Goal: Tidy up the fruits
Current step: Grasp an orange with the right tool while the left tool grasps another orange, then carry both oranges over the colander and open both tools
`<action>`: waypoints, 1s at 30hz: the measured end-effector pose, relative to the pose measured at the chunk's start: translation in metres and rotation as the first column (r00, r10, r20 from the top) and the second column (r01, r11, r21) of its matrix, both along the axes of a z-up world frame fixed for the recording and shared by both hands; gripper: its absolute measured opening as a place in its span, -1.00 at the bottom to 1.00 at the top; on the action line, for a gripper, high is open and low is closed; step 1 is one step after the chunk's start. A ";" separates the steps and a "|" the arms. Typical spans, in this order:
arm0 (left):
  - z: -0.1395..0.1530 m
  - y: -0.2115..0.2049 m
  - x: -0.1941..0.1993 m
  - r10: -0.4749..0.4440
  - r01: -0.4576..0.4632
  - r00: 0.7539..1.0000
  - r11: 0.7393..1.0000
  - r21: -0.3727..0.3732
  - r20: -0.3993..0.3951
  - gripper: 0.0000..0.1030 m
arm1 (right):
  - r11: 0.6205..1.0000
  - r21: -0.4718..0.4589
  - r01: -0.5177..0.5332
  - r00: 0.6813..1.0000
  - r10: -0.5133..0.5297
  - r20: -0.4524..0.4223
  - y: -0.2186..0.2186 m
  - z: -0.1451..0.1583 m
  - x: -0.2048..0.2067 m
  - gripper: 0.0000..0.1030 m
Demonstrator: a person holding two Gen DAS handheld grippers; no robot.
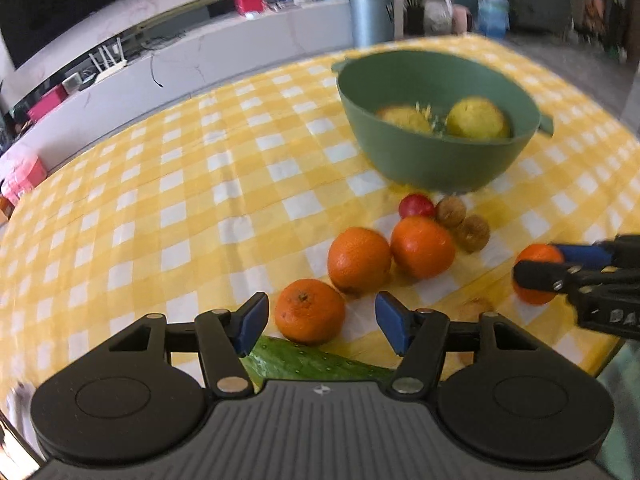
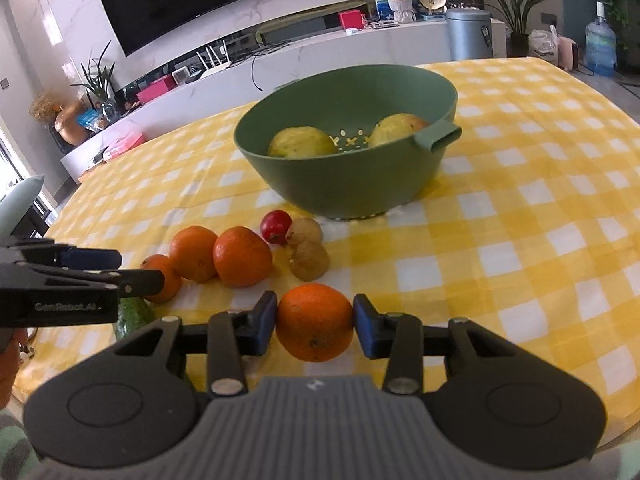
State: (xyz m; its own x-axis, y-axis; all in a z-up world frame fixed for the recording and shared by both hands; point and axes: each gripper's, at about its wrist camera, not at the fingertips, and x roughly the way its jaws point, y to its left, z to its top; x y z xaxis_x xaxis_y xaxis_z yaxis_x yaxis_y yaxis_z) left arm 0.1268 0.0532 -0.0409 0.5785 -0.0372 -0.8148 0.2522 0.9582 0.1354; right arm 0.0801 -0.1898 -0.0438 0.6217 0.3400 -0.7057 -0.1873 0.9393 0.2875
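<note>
The right gripper pinches a round, firm orange across its middle; the waxy peel may slip. The left gripper is spread.

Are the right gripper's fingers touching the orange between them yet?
Touching. The right wrist view shows both blue fingers of the right gripper pressed against the sides of the orange, with no gap on either side.
</note>
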 end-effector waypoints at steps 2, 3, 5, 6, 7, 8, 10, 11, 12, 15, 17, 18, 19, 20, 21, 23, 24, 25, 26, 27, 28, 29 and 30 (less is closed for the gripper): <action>-0.008 -0.003 0.004 -0.011 0.012 1.000 0.999 0.045 -0.018 0.35 | 1.000 0.003 0.001 1.000 -0.001 -0.006 -0.001 -0.001 0.000 -0.25; -0.013 -0.004 0.005 -0.014 0.015 1.000 0.997 0.070 -0.023 0.32 | 1.000 0.006 0.002 1.000 -0.002 -0.009 -0.001 -0.002 0.001 -0.25; -0.019 -0.006 0.007 -0.009 0.012 1.000 0.995 0.101 -0.029 0.26 | 1.000 0.010 0.000 1.000 0.000 -0.018 -0.002 -0.003 0.002 -0.25; -0.021 -0.006 0.008 -0.007 0.010 1.000 0.994 0.107 -0.030 0.22 | 1.000 0.012 -0.003 1.000 0.003 -0.022 -0.002 -0.003 0.003 -0.25; -0.022 -0.006 0.008 -0.009 0.012 0.999 0.994 0.105 -0.033 0.16 | 1.000 0.012 -0.006 1.000 0.006 -0.024 -0.001 -0.003 0.002 -0.25; -0.023 -0.007 0.008 -0.012 0.015 0.999 0.995 0.103 -0.034 0.11 | 1.000 0.011 -0.008 1.000 0.009 -0.026 0.000 -0.004 0.003 -0.25; -0.025 -0.009 0.007 -0.013 0.017 1.000 0.993 0.117 -0.028 0.03 | 1.000 0.007 -0.015 0.999 0.015 -0.029 0.002 -0.004 0.003 -0.25; -0.025 -0.011 0.007 -0.019 0.022 0.999 0.993 0.119 -0.025 0.00 | 1.000 0.005 -0.016 0.999 0.016 -0.030 0.002 -0.004 0.003 -0.25; -0.025 -0.012 0.006 -0.020 0.022 1.000 0.992 0.124 -0.020 0.00 | 1.000 0.004 -0.017 0.999 0.017 -0.032 0.002 -0.005 0.003 -0.25; -0.026 -0.013 0.004 -0.016 0.017 1.000 0.992 0.127 -0.011 -0.02 | 1.000 0.007 -0.015 0.999 0.015 -0.033 0.002 -0.005 0.003 -0.25; -0.024 -0.013 0.003 -0.007 0.008 1.000 0.993 0.115 -0.006 -0.02 | 1.000 0.008 -0.015 0.999 0.015 -0.034 0.002 -0.006 0.003 -0.25; -0.023 -0.013 0.001 -0.005 0.004 1.000 0.994 0.113 0.003 -0.02 | 1.000 0.008 -0.015 0.999 0.015 -0.034 0.002 -0.006 0.003 -0.25; -0.021 -0.013 0.000 -0.004 0.003 1.000 0.994 0.113 0.012 -0.03 | 1.000 0.009 -0.015 0.999 0.016 -0.034 0.002 -0.006 0.003 -0.25; -0.019 -0.014 -0.002 -0.004 0.002 1.000 0.994 0.114 0.023 -0.03 | 1.000 0.008 -0.015 0.999 0.016 -0.033 0.002 -0.005 0.003 -0.25; -0.016 -0.014 -0.004 -0.005 0.001 0.999 0.994 0.112 0.033 -0.03 | 1.000 0.008 -0.016 0.999 0.016 -0.032 0.002 -0.006 0.003 -0.25; -0.010 -0.014 -0.008 0.000 -0.005 0.999 0.995 0.102 0.050 -0.03 | 1.000 0.009 -0.017 0.999 0.018 -0.031 0.002 -0.005 0.003 -0.25; -0.007 -0.014 -0.010 0.001 -0.007 0.998 0.995 0.095 0.060 -0.03 | 1.000 0.008 -0.018 0.999 0.018 -0.030 0.001 -0.005 0.002 -0.25; -0.004 -0.014 -0.012 0.001 -0.007 0.998 0.996 0.091 0.068 -0.03 | 1.000 0.008 -0.019 0.999 0.019 -0.029 0.002 -0.005 0.002 -0.25; 0.000 -0.014 -0.015 0.002 -0.009 0.997 0.996 0.088 0.077 -0.03 | 1.000 0.009 -0.020 0.999 0.020 -0.027 0.001 -0.004 0.001 -0.25; 0.004 -0.015 -0.018 0.004 -0.011 0.996 0.997 0.083 0.089 -0.03 | 1.000 0.011 -0.020 0.999 0.021 -0.024 0.001 -0.003 0.001 -0.25; 0.008 -0.014 -0.020 0.005 -0.012 0.995 0.997 0.073 0.101 -0.03 | 1.000 0.014 -0.020 1.000 0.020 -0.022 0.000 -0.002 0.000 -0.25; 0.013 -0.014 -0.022 0.006 -0.013 0.994 0.998 0.058 0.110 -0.03 | 1.000 0.017 -0.019 1.000 0.019 -0.019 0.000 -0.001 -0.001 -0.25; 0.017 -0.013 -0.025 0.009 -0.013 0.993 0.999 0.037 0.121 -0.03 | 1.000 0.021 -0.016 1.000 0.016 -0.016 -0.001 0.000 -0.002 -0.25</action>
State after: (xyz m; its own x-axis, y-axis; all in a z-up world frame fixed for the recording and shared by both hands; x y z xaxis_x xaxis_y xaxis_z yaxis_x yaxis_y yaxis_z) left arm 0.1020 0.0401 -0.0234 0.6731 -0.0007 -0.7396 0.2213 0.9544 0.2005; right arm 0.0777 -0.1913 -0.0438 0.6047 0.3645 -0.7081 -0.1978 0.9300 0.3098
